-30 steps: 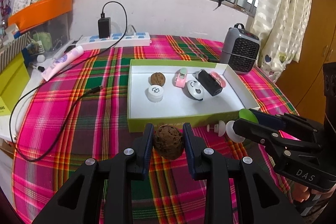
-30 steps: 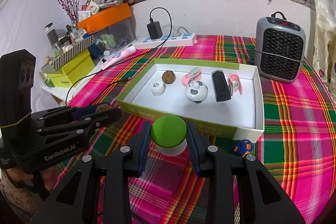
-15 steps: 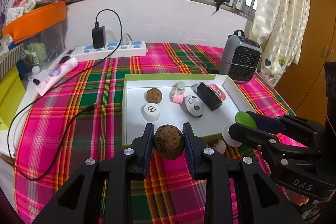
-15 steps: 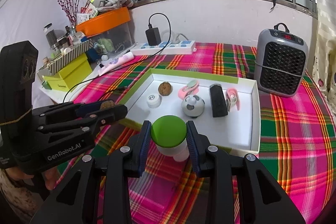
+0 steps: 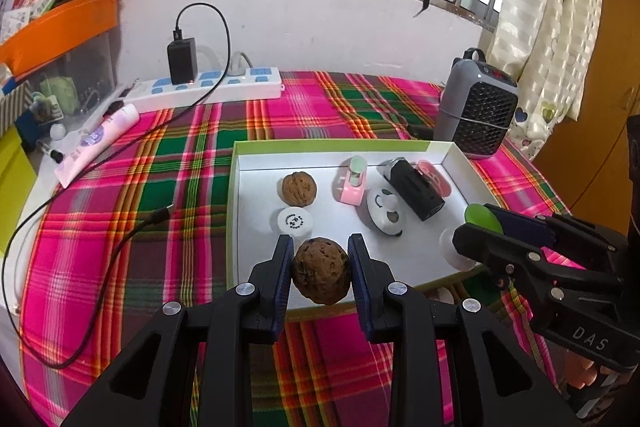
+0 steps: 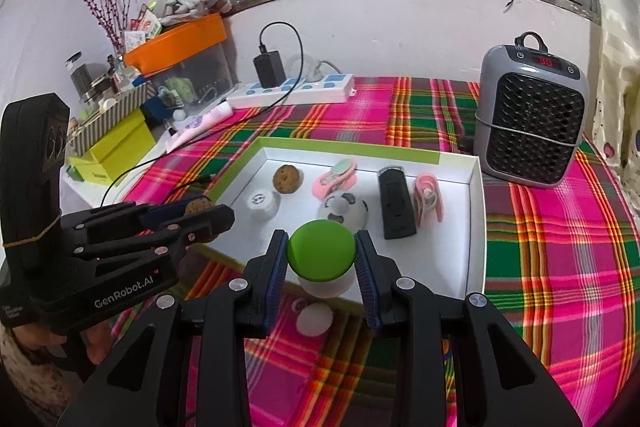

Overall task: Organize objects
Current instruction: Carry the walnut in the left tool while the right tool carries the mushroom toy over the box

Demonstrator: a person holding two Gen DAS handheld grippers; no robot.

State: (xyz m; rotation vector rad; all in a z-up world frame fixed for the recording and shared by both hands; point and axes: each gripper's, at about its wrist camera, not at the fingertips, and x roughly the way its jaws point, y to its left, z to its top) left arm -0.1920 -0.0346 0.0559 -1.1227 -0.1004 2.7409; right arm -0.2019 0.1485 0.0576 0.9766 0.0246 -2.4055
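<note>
The left gripper [image 5: 320, 267] is clamped on a brown walnut [image 5: 320, 275], both pads pressing its flanks, and the nut hangs over the near edge of the white tray [image 5: 256, 155]. The right gripper [image 6: 322, 261] pinches a green-capped jar [image 6: 322, 259] by the cap, its pale body hanging below the pads, also at the tray's near edge.

The step in hand looks like carrying both pieces into the tray. To do it well, I would take each load fully beyond the near wall before lowering, so nothing catches the rim. Set the walnut on the bare floor just ahead of the left jaws, short of the white round cap [image 5: 294, 221] and the second walnut [image 5: 299, 188] beyond it. Being round, it may roll, so part the pads only once it rests. The jar should go down upright in the gap ahead of the right jaws, short of the panda ball [image 6: 344, 209], which it could nudge.

The held walnut is dark, pitted and egg-shaped. The jar's cap is smooth, bright green and domed. Farther beyond the jaws lie a black case [image 6: 394, 205] and pink clips [image 6: 428, 201]
</note>
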